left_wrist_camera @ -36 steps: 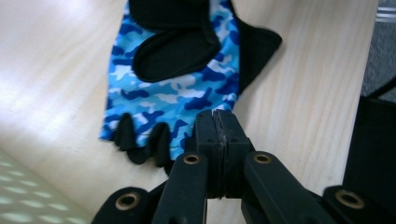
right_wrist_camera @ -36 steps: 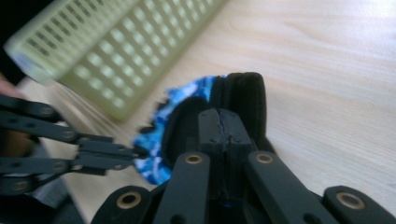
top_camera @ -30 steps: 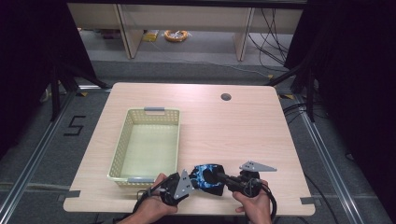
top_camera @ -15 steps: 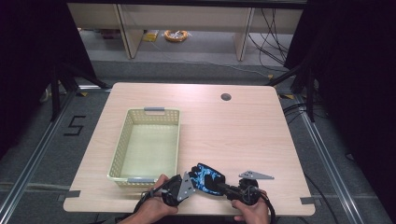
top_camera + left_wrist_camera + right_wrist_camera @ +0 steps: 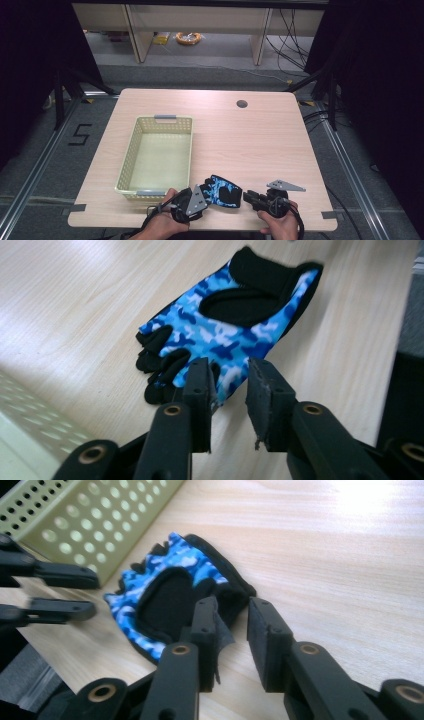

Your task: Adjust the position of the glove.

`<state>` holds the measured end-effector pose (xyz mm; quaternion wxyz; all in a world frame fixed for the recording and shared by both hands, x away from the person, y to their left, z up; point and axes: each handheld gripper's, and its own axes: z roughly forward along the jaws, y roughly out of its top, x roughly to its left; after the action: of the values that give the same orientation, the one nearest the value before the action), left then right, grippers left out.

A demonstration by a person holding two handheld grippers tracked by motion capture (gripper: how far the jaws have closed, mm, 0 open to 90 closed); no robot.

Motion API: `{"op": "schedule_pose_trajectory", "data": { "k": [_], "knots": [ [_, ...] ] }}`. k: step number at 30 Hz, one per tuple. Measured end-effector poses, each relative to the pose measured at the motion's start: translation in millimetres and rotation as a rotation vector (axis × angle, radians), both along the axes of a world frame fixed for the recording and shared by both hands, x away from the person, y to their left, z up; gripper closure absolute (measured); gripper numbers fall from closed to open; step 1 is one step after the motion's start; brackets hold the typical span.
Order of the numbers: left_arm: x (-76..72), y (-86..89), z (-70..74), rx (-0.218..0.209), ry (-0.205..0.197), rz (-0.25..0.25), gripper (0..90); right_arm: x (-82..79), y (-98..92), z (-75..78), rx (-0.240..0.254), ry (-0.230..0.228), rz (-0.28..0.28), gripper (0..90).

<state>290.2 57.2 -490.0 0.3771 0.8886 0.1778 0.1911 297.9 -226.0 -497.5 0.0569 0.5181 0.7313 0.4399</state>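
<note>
- Lying flat on the tabletop near its front edge, the blue camouflage glove sat just right of the yellow basket, between the two sets of tongs
- The left tongs had just been opening; their jaws stood slightly spread over the glove's finger end, nothing pinched between them
- The right tongs had likewise just been opening; they stood a little apart at the black cuff end, with no cloth pressed between the pads
- Judged from this, the glove was freshly let go or about to be re-gripped; a good pick would call for one jaw slid under a hem and the other above, since the cloth is limp and lies flat
- Lifting from both ends together should keep it from folding on the way to the basket
- Pale wood-grain tabletop with a round cable hole; grey floor, dark curtains at the sides, and shelving behind
</note>
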Motion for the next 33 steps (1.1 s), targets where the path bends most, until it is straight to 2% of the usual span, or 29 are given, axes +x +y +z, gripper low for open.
{"op": "schedule_pose_trajectory", "data": {
  "k": [1, 2, 3, 4, 5, 6, 7, 8, 9, 10, 11, 13, 14, 15, 16, 17, 18, 19, 20, 22, 23, 24, 25, 26, 28, 29, 30, 32, 33],
  "knots": [
    [-0.8, -1.1, 2.1, -0.008, -0.009, -0.005, 69.7, 1.5, 0.3, -0.8, 0.009, -0.016, 0.011, 82.6],
    [-1.5, -1.4, 6.0, 0.009, -0.006, -0.015, 70.6, 1.9, 0.1, 1.3, 0.012, -0.033, 0.023, 87.3],
    [-2.7, -3.4, 6.6, -0.013, -0.008, -0.01, 71.8, 2.2, 0.6, 4.5, -0.006, -0.046, 0.028, 90.0],
    [-3.0, -4.0, 8.6, -0.011, -0.008, -0.021, 72.8, 2.3, 3.8, 7.8, -0.003, -0.052, 0.018, 90.0],
    [-3.8, -5.1, 9.3, -0.019, -0.002, -0.017, 73.5, 4.4, 5.6, 12.3, -0.035, -0.06, 0.02, 90.0],
    [-5.3, -5.1, 10.7, -0.025, 0.012, -0.02, 73.9, 14.9, 12.5, 19.1, -0.079, -0.119, 0.069, 90.0],
    [-5.3, -5.1, 10.7, -0.025, 0.012, -0.02, 73.9, 14.9, 12.5, 19.1, -0.079, -0.119, 0.069, 90.0],
    [-6.8, -5.4, 9.8, -0.051, 0.013, -0.02, 73.9, 16.3, 19.0, 21.5, -0.077, -0.103, 0.066, 90.0],
    [-8.4, -4.4, 10.6, -0.05, 0.018, -0.024, 73.8, 28.4, 33.0, 21.9, -0.104, -0.121, 0.131, 90.0],
    [-10.2, -3.1, 10.9, -0.055, 0.024, -0.028, 73.8, 28.4, 33.0, 21.9, -0.104, -0.121, 0.131, 90.0],
    [-11.9, -1.3, 10.9, -0.06, 0.023, -0.033, 73.7, 32.7, 42.7, 21.5, -0.127, -0.11, 0.149, 90.0],
    [-16.6, 3.9, 11.8, -0.064, 0.049, -0.032, 71.5, 40.1, 62.4, 18.2, -0.151, -0.083, 0.201, 90.0],
    [-17.8, 7.1, 12.4, -0.066, 0.046, -0.034, 70.2, 42.8, 71.0, 16.3, -0.18, -0.085, 0.223, 90.0],
    [-19.3, 10.5, 13.3, -0.057, 0.073, -0.033, 67.9, 46.4, 87.6, 11.0, -0.192, -0.074, 0.245, 90.0],
    [-20.7, 13.1, 12.5, -0.072, 0.074, -0.033, 67.9, 46.4, 87.6, 11.0, -0.192, -0.074, 0.245, 90.0],
    [-22.1, 15.6, 12.1, -0.077, 0.072, -0.023, 65.1, 50.3, 97.7, 7.9, -0.227, -0.066, 0.268, 90.0],
    [-22.3, 18.7, 12.4, -0.068, 0.072, -0.02, 65.1, 50.3, 97.7, 7.9, -0.227, -0.066, 0.268, 90.0],
    [-22.6, 22.0, 12.7, -0.066, 0.077, -0.025, 63.8, 52.5, 100.9, 6.0, -0.258, -0.073, 0.285, 90.0],
    [-23.7, 22.8, 11.1, -0.088, 0.069, -0.009, 62.0, 52.9, 107.0, 2.7, -0.266, -0.062, 0.286, 90.0],
    [-24.5, 28.6, 13.2, -0.078, 0.082, -0.002, 60.6, 55.3, 111.5, -1.8, -0.299, -0.07, 0.327, 90.0],
    [-24.6, 30.7, 12.9, -0.091, 0.07, 0.006, 60.1, 54.5, 113.6, -3.3, -0.32, -0.059, 0.344, 90.0],
    [-24.2, 33.4, 13.9, -0.097, 0.075, 0.017, 60.0, 53.0, 115.8, -5.3, -0.319, -0.065, 0.341, 90.0],
    [-23.2, 36.7, 15.3, -0.091, 0.074, 0.022, 59.8, 49.8, 115.3, -2.6, -0.318, -0.033, 0.368, 90.0],
    [-23.0, 38.6, 14.9, -0.108, 0.071, 0.039, 59.8, 49.8, 115.3, -2.6, -0.318, -0.033, 0.368, 90.0],
    [-20.7, 43.1, 16.0, -0.088, 0.062, 0.046, 59.8, 44.9, 113.4, -1.9, -0.311, -0.019, 0.402, 90.0],
    [-21.2, 43.0, 13.9, -0.113, 0.075, 0.052, 59.9, 42.6, 112.0, -3.6, -0.302, -0.032, 0.417, 90.0],
    [-21.1, 42.5, 12.6, -0.12, 0.074, 0.054, 59.9, 39.4, 109.8, -2.4, -0.297, -0.02, 0.435, 90.0],
    [-19.1, 41.8, 10.8, -0.092, 0.066, 0.041, 59.8, 32.8, 107.1, -4.6, -0.282, -0.029, 0.468, 90.0],
    [-19.8, 40.4, 9.9, -0.085, 0.088, 0.046, 59.6, 29.6, 105.1, -2.7, -0.28, -0.005, 0.481, 90.0]
  ]
}}
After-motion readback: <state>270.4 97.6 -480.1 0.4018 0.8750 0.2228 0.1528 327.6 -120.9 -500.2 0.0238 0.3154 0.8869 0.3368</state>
